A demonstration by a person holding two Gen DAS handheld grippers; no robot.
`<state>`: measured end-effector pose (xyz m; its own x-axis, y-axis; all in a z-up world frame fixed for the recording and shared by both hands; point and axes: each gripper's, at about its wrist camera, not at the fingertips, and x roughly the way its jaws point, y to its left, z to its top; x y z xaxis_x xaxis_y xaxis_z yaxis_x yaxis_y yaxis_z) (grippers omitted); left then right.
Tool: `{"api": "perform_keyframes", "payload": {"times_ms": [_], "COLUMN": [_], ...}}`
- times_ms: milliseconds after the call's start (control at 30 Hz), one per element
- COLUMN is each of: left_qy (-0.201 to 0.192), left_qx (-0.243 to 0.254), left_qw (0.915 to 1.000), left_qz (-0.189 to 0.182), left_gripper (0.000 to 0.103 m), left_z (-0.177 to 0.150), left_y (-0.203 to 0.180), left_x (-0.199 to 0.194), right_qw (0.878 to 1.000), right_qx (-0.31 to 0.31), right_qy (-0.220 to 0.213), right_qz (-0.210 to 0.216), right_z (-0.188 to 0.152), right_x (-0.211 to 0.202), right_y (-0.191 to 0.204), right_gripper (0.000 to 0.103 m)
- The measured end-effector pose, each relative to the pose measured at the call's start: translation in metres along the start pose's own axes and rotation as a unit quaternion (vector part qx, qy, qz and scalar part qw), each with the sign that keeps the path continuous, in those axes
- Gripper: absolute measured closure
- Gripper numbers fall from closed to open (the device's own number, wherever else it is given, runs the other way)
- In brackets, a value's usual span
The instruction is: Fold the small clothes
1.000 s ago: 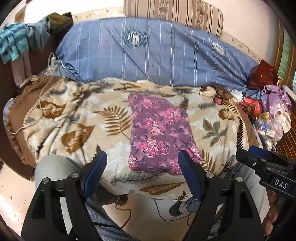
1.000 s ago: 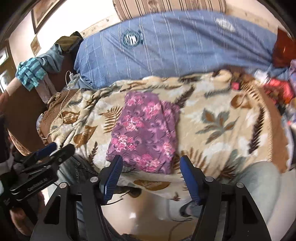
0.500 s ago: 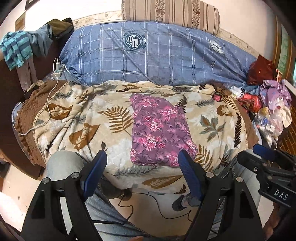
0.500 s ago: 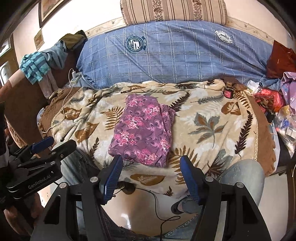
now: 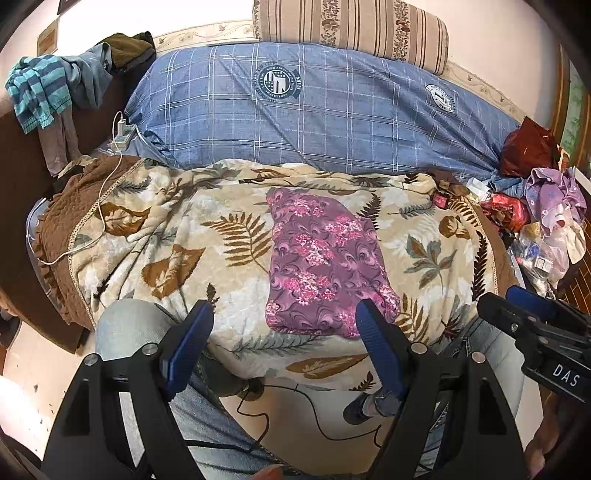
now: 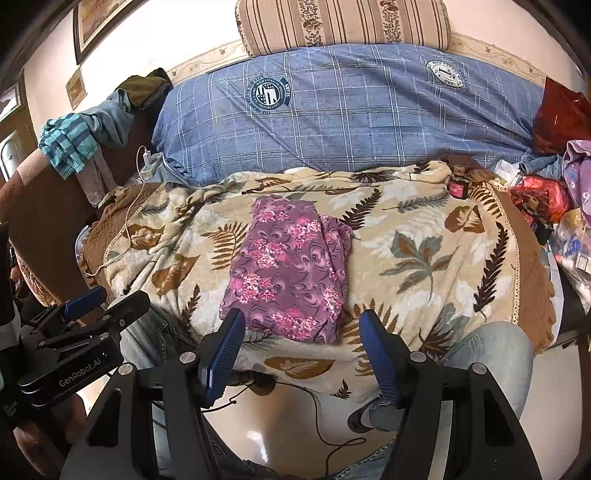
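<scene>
A folded purple floral garment (image 5: 321,266) lies flat on the leaf-patterned blanket (image 5: 155,236), near its front edge; it also shows in the right wrist view (image 6: 291,273). My left gripper (image 5: 282,330) is open and empty, held back from the blanket's edge, below the garment. My right gripper (image 6: 301,332) is open and empty, also held back just in front of the garment. Each gripper shows at the side of the other's view: the right one (image 5: 535,332) and the left one (image 6: 85,321).
A blue checked pillow (image 5: 317,107) lies behind the blanket, with a striped bolster (image 5: 351,33) above. Loose clothes (image 5: 40,88) hang at the left. A pile of clothes and bags (image 5: 543,221) sits at the right. A white charger cable (image 5: 107,173) crosses the left corner. The person's knees (image 5: 125,325) press the front edge.
Both grippers have pulled back and risen from the bed, so the garment and blanket look smaller and farther. The garment has not moved. Both stay open.
</scene>
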<state>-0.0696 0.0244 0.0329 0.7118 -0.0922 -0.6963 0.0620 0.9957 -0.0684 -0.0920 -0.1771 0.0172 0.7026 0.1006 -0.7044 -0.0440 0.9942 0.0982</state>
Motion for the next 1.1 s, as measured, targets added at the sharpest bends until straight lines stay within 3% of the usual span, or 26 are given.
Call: {"api": "perform_keyframes", "payload": {"times_ms": [1100], "left_qy": [0.024], "left_qx": [0.02], "left_qw": [0.9995], "left_qz": [-0.003], "left_gripper": [0.023], "left_z": [0.007], "left_y": [-0.003], "left_x": [0.02], "right_qw": [1.0], "right_qx": [0.013], "right_qy": [0.014], "right_qz": [-0.007], "right_z": [0.002], "right_x": [0.015], "right_y": [-0.01], "right_gripper": [0.037]}}
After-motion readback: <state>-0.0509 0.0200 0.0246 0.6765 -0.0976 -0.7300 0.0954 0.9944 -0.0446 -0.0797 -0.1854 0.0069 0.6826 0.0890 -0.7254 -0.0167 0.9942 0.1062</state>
